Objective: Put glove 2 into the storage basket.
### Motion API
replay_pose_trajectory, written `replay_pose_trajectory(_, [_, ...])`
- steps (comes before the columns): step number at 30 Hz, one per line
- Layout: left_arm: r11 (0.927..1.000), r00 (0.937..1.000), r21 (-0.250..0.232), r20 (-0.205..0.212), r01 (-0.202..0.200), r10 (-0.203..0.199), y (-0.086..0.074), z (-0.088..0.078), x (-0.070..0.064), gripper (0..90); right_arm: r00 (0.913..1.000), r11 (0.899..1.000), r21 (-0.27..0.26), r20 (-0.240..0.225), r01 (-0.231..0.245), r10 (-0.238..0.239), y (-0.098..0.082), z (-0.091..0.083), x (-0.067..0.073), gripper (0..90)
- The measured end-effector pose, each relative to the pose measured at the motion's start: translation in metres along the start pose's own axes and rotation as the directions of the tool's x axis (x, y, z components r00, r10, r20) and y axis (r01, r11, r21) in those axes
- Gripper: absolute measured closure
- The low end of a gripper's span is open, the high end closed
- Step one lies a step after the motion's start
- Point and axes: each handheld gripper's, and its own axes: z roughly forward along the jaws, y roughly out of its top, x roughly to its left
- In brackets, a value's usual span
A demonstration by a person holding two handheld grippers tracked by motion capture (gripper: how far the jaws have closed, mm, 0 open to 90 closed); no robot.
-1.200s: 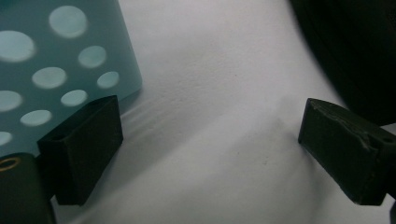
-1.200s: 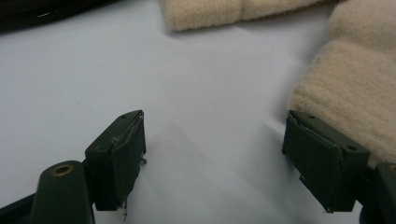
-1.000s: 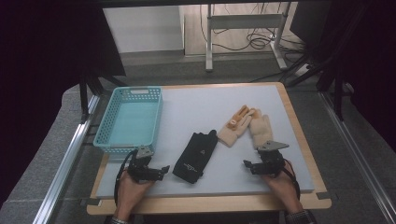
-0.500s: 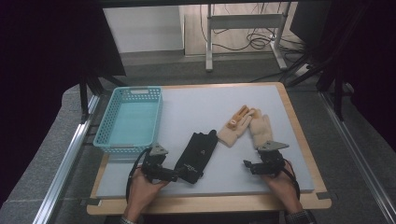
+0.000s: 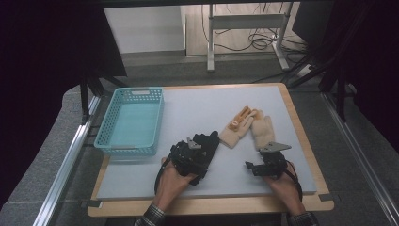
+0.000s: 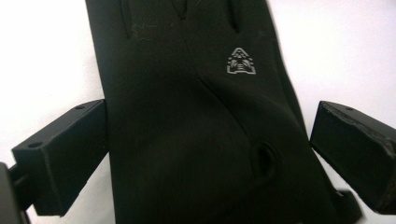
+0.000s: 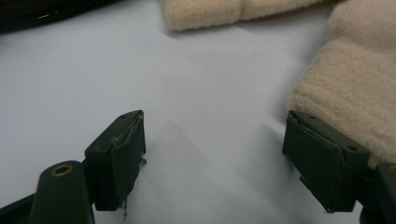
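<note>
A black glove (image 5: 210,141) lies at the middle of the white mat, its lower part under my left gripper (image 5: 194,151). In the left gripper view the black glove (image 6: 196,116), with a small grey logo, lies between the two jaws. They stand wide apart and clear of the cloth, having just been opening, so the left gripper (image 6: 205,130) is open. Two beige gloves (image 5: 249,127) lie side by side to the right. My right gripper (image 5: 258,167) rests just below them, open (image 7: 215,135) over bare mat, its right jaw next to a beige glove (image 7: 359,84).
A teal plastic basket (image 5: 127,149) stands at the left of the mat. The mat (image 5: 202,103) sits on a wooden board (image 5: 301,136) with a raised rim. A metal rail runs along the left side. Beyond the table are a desk frame and cables.
My left hand has moved right, from in front of the basket onto the lower end of the black glove. The right hand and the beige gloves have stayed put.
</note>
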Motion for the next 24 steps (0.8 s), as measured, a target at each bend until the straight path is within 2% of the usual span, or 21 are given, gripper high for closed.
replay_pose_trajectory(1, [1.0, 1.0, 0.0, 0.0, 0.0, 0.0, 0.0, 0.0, 0.0, 0.0, 1.0, 1.0, 0.0, 0.0, 0.0, 0.0, 0.0, 0.0, 0.0, 21.0])
replay_pose_trajectory(3, [0.9994, 0.9993, 0.031, -0.034, -0.017, 0.018, -0.001, 0.006, 0.0, 0.0, 1.0, 1.0, 0.0, 0.0, 0.001, -0.001, 0.0, 0.0, 0.0, 20.9])
replay_pose_trajectory(5, [0.9995, 0.9999, 0.033, -0.011, 0.002, -0.001, -0.002, 0.006, 0.007, 0.0, 1.0, 1.0, 0.0, 0.0, 0.001, -0.001, 0.0, 0.0, 0.0, 21.0])
replay_pose_trajectory(8, [0.999, 0.9999, 0.042, -0.009, 0.012, -0.011, -0.003, 0.005, 0.014, 0.0, 1.0, 1.0, 0.0, 0.001, 0.001, -0.001, 0.0, 0.0, 0.0, 21.0])
replay_pose_trajectory(9, [0.9982, 0.999, 0.053, 0.033, 0.027, -0.029, -0.004, 0.005, 0.018, 0.1, 1.0, 1.0, 0.0, 0.001, 0.001, -0.001, 0.0, 0.0, 0.0, 20.9])
replay_pose_trajectory(11, [0.9978, 0.9982, 0.056, 0.044, 0.037, -0.039, -0.005, 0.006, 0.017, 0.4, 1.0, 1.0, 0.0, 0.0, 0.0, 0.0, 0.0, 0.0, 0.0, 21.0])
replay_pose_trajectory(13, [0.9983, 0.9999, 0.058, 0.013, 0.002, -0.003, -0.006, 0.007, 0.01, 0.0, 1.0, 1.0, 0.0, 0.0, 0.0, 0.0, 0.0, 0.0, 0.0, 21.0])
replay_pose_trajectory(17, [0.998, 0.9999, 0.061, 0.008, -0.013, 0.013, -0.004, 0.005, 0.007, 0.9, 1.0, 1.0, 0.0, 0.001, 0.001, -0.001, 0.0, 0.0, 0.0, 21.0])
replay_pose_trajectory(19, [0.998, 0.9997, 0.058, 0.007, -0.024, 0.024, -0.003, 0.001, 0.009, 8.6, 1.0, 1.0, 0.0, 0.001, 0.001, -0.001, 0.0, 0.0, 0.0, 21.0])
replay_pose_trajectory(20, [0.9981, 0.9997, 0.055, 0.004, -0.026, 0.026, -0.003, -0.001, 0.01, 17.8, 1.0, 1.0, 0.0, 0.001, 0.001, -0.001, 0.0, 0.0, 0.0, 21.0])
replay_pose_trajectory(24, [0.9974, 0.9995, 0.065, 0.01, -0.032, 0.031, 0.0, -0.005, 0.02, 40.2, 1.0, 1.0, 0.001, 0.001, 0.0, 0.0, 0.0, 0.0, 0.0, 20.9])
